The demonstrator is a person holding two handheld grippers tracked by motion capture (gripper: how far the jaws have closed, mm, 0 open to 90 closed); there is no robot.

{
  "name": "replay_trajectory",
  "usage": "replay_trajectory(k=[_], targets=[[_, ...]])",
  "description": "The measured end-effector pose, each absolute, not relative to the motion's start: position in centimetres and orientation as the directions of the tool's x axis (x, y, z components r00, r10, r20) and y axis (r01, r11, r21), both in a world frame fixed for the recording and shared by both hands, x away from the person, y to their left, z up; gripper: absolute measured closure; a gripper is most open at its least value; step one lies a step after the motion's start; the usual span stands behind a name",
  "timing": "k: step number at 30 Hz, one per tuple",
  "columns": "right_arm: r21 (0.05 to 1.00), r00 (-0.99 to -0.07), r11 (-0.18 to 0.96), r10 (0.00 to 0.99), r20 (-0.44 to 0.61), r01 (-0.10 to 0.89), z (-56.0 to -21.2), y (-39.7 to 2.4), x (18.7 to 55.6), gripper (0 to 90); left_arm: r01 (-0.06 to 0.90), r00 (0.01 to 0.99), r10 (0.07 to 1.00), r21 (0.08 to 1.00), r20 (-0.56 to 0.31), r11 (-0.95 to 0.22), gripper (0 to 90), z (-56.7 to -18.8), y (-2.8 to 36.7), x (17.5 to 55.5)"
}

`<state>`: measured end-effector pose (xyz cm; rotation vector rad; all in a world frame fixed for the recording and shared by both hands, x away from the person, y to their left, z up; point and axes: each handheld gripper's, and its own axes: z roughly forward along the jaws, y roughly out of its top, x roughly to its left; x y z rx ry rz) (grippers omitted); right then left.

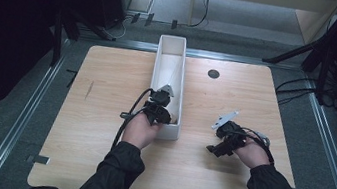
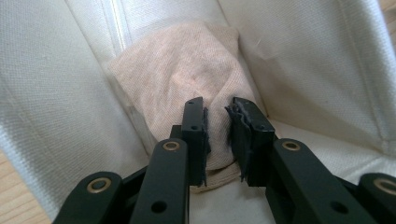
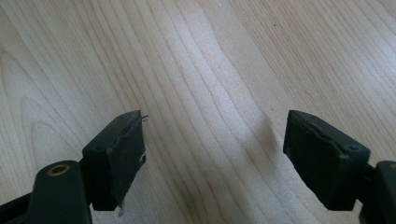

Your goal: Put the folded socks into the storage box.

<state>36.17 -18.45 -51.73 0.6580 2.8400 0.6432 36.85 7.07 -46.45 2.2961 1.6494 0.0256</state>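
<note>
The left gripper is dipped into the near end of the white bin, which runs lengthwise up the centre of the high view on the wooden table. In the left gripper view its jaws stand close together with a fold of the cloth pinched between the pads. The gap looks a touch slack at the tips, so I would judge the grip light, just enough to hold the fabric against the bin's bottom.

The cloth sits in the middle of that view, bunched into the bin's corner and leaning up against the fabric-lined wall. It is a pale peach-beige knit with a fine weave, soft and creased, its lower hem curling under the jaws. It seems wedged there because the narrow bin leaves it nowhere else to spread.

The right gripper rests at the lower right of the high view, well apart from the bin. Its jaws are wide apart over bare wood, holding nothing. I take it that this hand is simply parked out of the way while the left one works in the tight bin.
</note>
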Motion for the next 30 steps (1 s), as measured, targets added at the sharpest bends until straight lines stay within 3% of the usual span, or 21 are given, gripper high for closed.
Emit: replay_trajectory(k=[11, 30], targets=[[0.445, -0.889, 0.809, 0.455, -0.058, 0.385, -51.8, -18.5, 36.3, 20.5, 0.911, 0.356, 0.909, 0.298, -0.218, -0.285, 58.5, -45.4, 7.7, 36.7], [0.443, -0.888, 0.807, 0.457, -0.052, 0.39, -51.8, -18.4, 36.2, 20.5, 0.889, 0.376, 0.899, 0.359, -0.224, -0.283, 50.1, -41.0, 9.8, 36.5]])
